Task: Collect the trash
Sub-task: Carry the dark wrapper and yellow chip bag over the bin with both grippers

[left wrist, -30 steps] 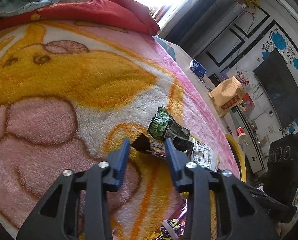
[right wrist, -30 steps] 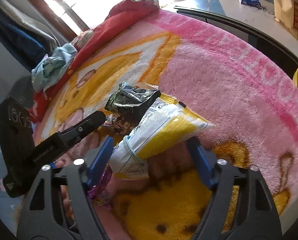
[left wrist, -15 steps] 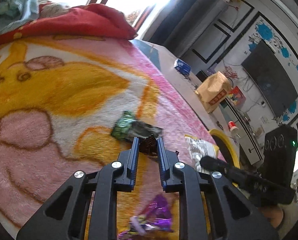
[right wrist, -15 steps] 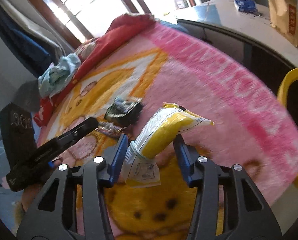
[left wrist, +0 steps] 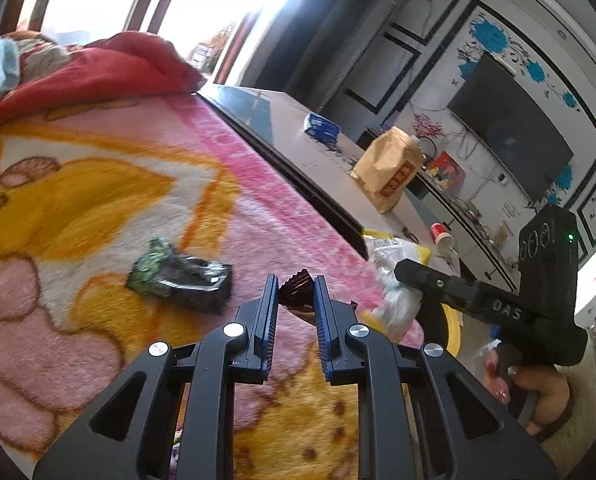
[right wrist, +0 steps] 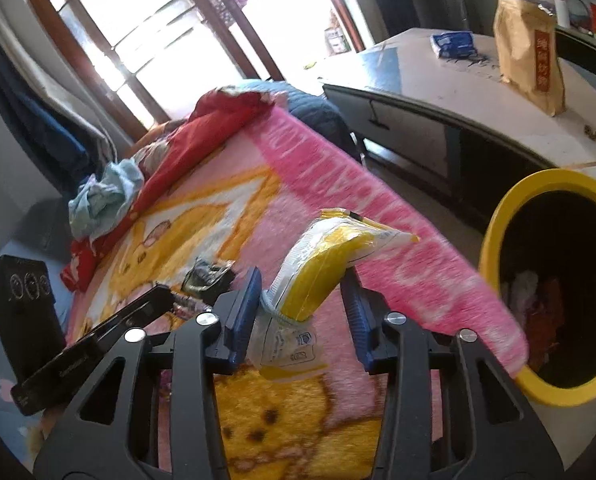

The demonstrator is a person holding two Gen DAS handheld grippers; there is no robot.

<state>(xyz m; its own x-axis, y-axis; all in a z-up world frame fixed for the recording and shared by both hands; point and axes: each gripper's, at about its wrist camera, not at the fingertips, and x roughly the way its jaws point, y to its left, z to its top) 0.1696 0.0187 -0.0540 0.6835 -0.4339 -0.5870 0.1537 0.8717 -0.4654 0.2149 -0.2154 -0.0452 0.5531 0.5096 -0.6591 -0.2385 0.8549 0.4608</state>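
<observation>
My left gripper (left wrist: 295,281) is shut on a small dark brown pleated wrapper (left wrist: 296,291), held above the pink and yellow blanket (left wrist: 97,200). A crumpled green and black wrapper (left wrist: 181,276) lies on the blanket to its left. My right gripper (right wrist: 302,276) has a yellow and white snack bag (right wrist: 338,246) pinched between its pads and lifted off the blanket, its jaws still closing. A yellow-rimmed bin (right wrist: 494,240) with trash inside stands off the blanket's edge, to the right of that gripper. In the right wrist view the left gripper (right wrist: 165,296) is at lower left.
A grey table (right wrist: 478,100) beyond the bed carries a brown paper bag (right wrist: 530,52) and a blue packet (right wrist: 454,44). A red quilt (right wrist: 201,128) and a light blue cloth (right wrist: 105,192) lie at the far end. A hand (left wrist: 538,392) holds the right gripper.
My left gripper shut on the brown wrapper and lifted it. My right jaws narrowed onto the yellow bag and raised it. Both views swung toward the table and the yellow bin.
</observation>
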